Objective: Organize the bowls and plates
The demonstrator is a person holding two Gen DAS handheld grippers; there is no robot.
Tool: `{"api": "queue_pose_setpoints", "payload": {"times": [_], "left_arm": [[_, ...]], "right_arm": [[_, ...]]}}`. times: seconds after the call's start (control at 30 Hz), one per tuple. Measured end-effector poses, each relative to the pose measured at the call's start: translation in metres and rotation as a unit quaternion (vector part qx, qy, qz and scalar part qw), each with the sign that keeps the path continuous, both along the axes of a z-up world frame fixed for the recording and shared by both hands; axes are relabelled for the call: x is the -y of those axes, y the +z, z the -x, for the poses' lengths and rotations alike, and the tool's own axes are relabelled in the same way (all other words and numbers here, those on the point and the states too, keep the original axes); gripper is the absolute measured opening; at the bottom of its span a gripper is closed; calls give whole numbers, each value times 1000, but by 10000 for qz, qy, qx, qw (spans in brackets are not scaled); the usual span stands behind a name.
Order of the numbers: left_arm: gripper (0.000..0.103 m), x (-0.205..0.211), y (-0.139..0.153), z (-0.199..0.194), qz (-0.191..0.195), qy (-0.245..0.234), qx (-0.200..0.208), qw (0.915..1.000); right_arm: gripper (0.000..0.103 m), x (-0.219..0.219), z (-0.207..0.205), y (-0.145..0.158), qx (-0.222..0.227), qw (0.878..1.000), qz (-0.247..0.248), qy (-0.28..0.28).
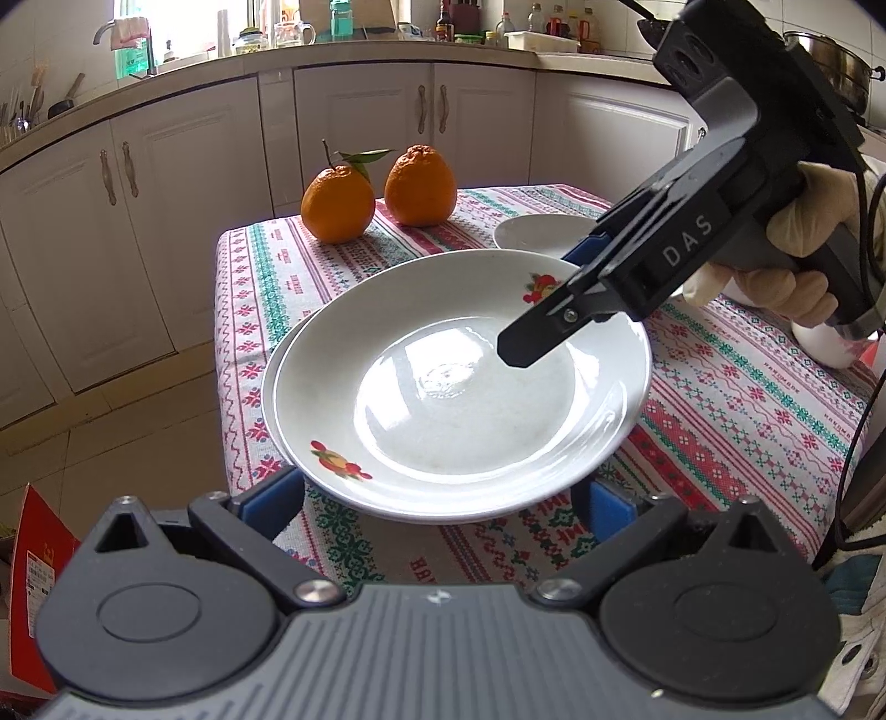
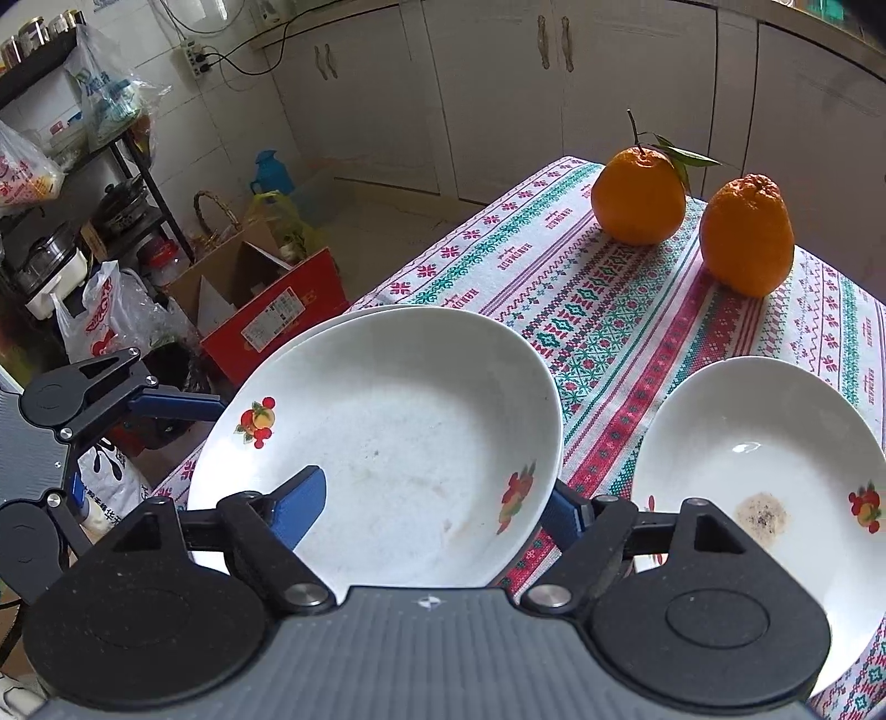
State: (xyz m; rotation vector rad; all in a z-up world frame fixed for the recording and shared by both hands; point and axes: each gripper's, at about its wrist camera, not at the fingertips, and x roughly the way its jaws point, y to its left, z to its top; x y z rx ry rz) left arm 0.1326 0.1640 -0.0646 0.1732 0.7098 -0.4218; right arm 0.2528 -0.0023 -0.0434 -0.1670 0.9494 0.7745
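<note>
The right gripper straddles the rim of the top glossy white ceramic plate with fruit decals, jaws loosened and not pinching. It sits stacked on another plate on the patterned tablecloth. Glazed, stiff, breakable and probably slippery: best gripped at the rim. The left gripper gapes wide beside the stack.

- Daylight from a window at the far counter lights both views brightly.
- That window is blown out to white.
- Window glare sits in the top plate in the left view.
- Soft shadows fall under the oranges.
- Fisheye bends the cabinets; the corners go black.
- Focus is sharp.
</note>
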Motion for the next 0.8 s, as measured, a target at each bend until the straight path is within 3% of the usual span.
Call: {"api": "queue_pose_setpoints", "payload": {"times": [0.5,0.63,0.8], "left_arm": [[103,3,0,1,-70,19,77,9999],[103,1,0,1,22,56,54,10000],[102,4,5,4,53,144,106,9998]], "right_arm": [[91,-7,16,-5,274,9983,499,-84],[91,-5,21,-6,371,9981,485,-26],[101,1,29,1,416,9987,278,-88]]}}
